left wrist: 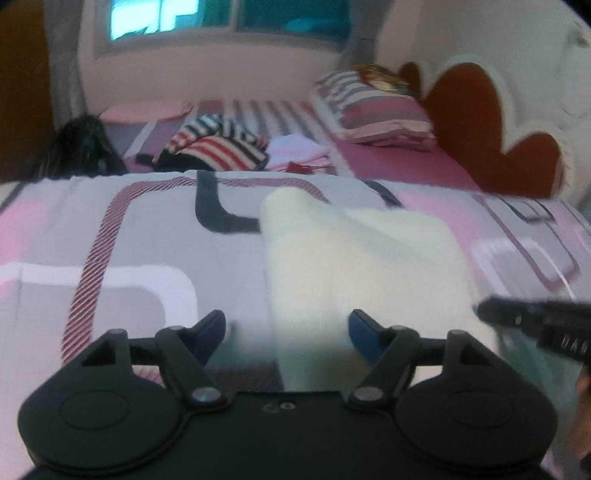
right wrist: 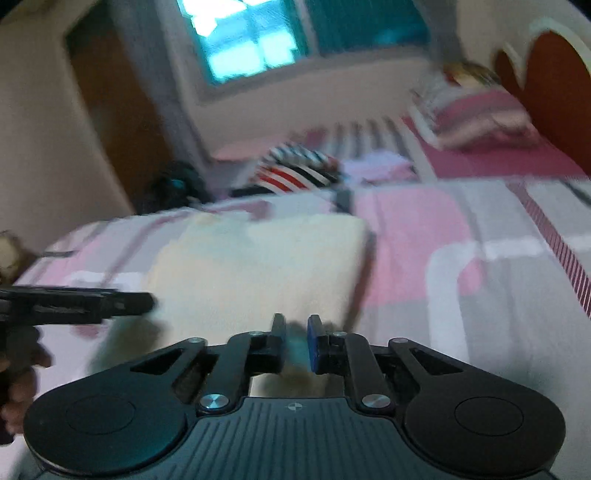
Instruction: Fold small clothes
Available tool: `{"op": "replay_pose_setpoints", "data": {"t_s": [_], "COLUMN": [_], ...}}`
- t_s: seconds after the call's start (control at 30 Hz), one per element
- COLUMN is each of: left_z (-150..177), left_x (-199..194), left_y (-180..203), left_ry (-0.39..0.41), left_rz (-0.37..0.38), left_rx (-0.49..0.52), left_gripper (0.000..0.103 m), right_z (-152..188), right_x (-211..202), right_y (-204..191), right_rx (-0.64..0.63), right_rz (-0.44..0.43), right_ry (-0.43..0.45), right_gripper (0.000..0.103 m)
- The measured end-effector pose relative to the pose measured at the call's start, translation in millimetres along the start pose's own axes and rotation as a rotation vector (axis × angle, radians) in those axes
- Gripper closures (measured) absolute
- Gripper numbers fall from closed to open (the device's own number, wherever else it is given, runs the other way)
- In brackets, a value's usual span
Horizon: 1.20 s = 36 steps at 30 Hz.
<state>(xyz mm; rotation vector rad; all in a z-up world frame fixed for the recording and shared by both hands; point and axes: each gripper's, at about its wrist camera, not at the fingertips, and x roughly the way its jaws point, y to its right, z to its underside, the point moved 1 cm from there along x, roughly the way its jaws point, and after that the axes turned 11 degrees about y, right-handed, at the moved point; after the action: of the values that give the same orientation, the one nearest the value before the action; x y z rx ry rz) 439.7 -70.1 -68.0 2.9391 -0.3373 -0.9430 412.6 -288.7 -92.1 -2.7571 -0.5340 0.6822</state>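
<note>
Cream garment (left wrist: 362,258) lies flat on the patterned bedspread (left wrist: 122,236), which is grey, pink and white with dark and striped bands. Taking this garment as landmark.

Left gripper (left wrist: 286,334): jaws spread wide, released, nothing between them. Its blue-padded fingertips (left wrist: 364,330) straddle the garment's near edge; one pad sits over the cream cloth, the other over bare bedspread just beside the garment's left border. Contact with the cloth cannot be judged.

Right gripper (right wrist: 296,339): jaws drawn close, a narrow gap left between them, at the garment's near edge. Cream cloth shows in and below that gap, but blur prevents saying whether the cloth is actually pinched. Cannot tell.

In the left wrist view the right gripper enters as a dark bar at the garment's near right side; in the right wrist view the left gripper appears likewise at the garment's near left side.

Beyond the garment's far edge: a heap of striped clothes (left wrist: 218,144), red, white and dark, with a pale pink folded piece (left wrist: 295,149) just beside it. Further off to the garment's far right, a striped pillow (left wrist: 373,107) against a red scalloped headboard (left wrist: 491,125). Window (left wrist: 229,18) on the far wall.
</note>
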Motion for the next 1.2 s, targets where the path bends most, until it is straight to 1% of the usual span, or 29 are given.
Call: {"op": "replay_pose_setpoints", "data": {"t_s": [0.03,0.07,0.1,0.13,0.17,0.2,0.23,0.3,0.33,0.37,0.4,0.43,0.5,0.53,0.57,0.6,0.63,0.7,0.73,0.8,0.83,0.87,0.9,0.93,1.03,1.1,1.2], "left_z": [13.3,27.5,40.6,59.7,76.7,85.1,87.2,80.8,75.9,69.4,63.5,56.5,42.0,35.9,29.7,25.2,21.9,18.9,17.9,17.7,16.8,16.0,16.9,17.0,17.3,18.3,17.9], "left_x": [-12.2,-22.5,-30.9,-39.4,-46.4,-56.7,-61.9,-65.2,-65.9,-66.9,-67.1,-65.9,-59.3,-56.1,-51.7,-48.1,-44.7,-37.9,-31.8,-20.9,-16.2,-10.4,-4.5,0.8,17.6,27.2,33.5], "left_y": [2.8,5.4,8.7,11.1,12.0,11.7,11.8,7.0,3.3,-1.1,-3.7,-7.7,-13.4,-17.1,-21.7,-24.9,-28.4,-36.4,-39.2,-41.3,-42.5,-44.6,-46.2,-47.1,-39.4,-37.6,-32.3], "left_ry": [-0.011,-0.024,-0.030,-0.047,-0.051,-0.019,-0.022,-0.042,-0.038,-0.017,0.000,0.013,0.025,0.033,0.040,0.038,0.032,0.014,-0.011,-0.054,-0.059,-0.068,-0.082,-0.095,-0.136,-0.157,-0.160], "left_rz": [0.001,0.017,0.037,0.046,0.038,0.033,0.024,0.001,-0.014,-0.031,-0.044,-0.059,-0.077,-0.088,-0.095,-0.100,-0.110,-0.095,-0.068,0.000,0.050,0.095,0.119,0.123,0.100,0.127,0.141], "left_rx": [0.011,0.012,0.011,0.014,0.007,-0.005,-0.013,-0.062,-0.082,-0.094,-0.098,-0.095,-0.090,-0.098,-0.117,-0.139,-0.165,-0.224,-0.247,-0.293,-0.321,-0.349,-0.378,-0.387,-0.311,-0.309,-0.286], "left_gripper": [0.032,0.032,0.031,0.029,0.028,0.028,0.027,0.028,0.028,0.029,0.026,0.024,0.017,0.015,0.012,0.012,0.012,0.012,0.012,0.017,0.021,0.029,0.032,0.032,0.031,0.026,0.026], "right_z": [5.2,11.3,20.5,29.4,47.4,64.1,72.7,71.2,65.9,60.7,54.4,47.7,36.5,29.5,23.1,19.0,14.1,7.9,5.6,5.9,4.5,5.3,8.7,10.0,15.9,14.0,12.6], "right_x": [-11.5,-19.9,-32.5,-40.6,-44.9,-49.6,-57.9,-62.1,-61.4,-58.3,-58.4,-58.3,-63.4,-59.7,-55.5,-56.2,-52.0,-43.5,-37.6,-28.0,-23.1,-18.7,-16.8,-12.9,-3.1,-1.9,1.0], "right_y": [-2.3,-8.4,-15.6,-20.4,-26.2,-29.8,-31.4,-31.3,-29.3,-26.2,-21.3,-15.4,-1.9,6.2,14.4,17.9,22.2,28.6,33.1,43.7,50.4,55.8,60.3,65.6,77.9,82.1,82.8], "right_rx": [0.005,0.004,-0.010,-0.024,-0.065,-0.111,-0.135,-0.108,-0.071,-0.028,0.015,0.045,0.095,0.140,0.187,0.213,0.229,0.264,0.298,0.366,0.399,0.437,0.473,0.507,0.588,0.604,0.590], "right_rz": [-0.028,-0.060,-0.096,-0.113,-0.104,-0.085,-0.076,-0.060,-0.062,-0.067,-0.065,-0.053,-0.023,-0.016,-0.032,-0.046,-0.043,-0.045,-0.040,-0.045,-0.050,-0.060,-0.068,-0.069,-0.084,-0.100,-0.119], "right_ry": [-0.012,-0.028,-0.040,-0.054,-0.120,-0.132,-0.092,-0.101,-0.115,-0.113,-0.098,-0.075,-0.035,-0.024,-0.018,-0.013,-0.005,-0.015,-0.018,-0.047,-0.054,-0.057,-0.057,-0.064,-0.099,-0.096,-0.106], "right_gripper": [0.090,0.090,0.090,0.090,0.091,0.091,0.091,0.090,0.090,0.090,0.090,0.087,0.042,0.013,0.013,0.013,0.013,0.013,0.014,0.020,0.025,0.025,0.025,0.026,0.026,0.026,0.026]}}
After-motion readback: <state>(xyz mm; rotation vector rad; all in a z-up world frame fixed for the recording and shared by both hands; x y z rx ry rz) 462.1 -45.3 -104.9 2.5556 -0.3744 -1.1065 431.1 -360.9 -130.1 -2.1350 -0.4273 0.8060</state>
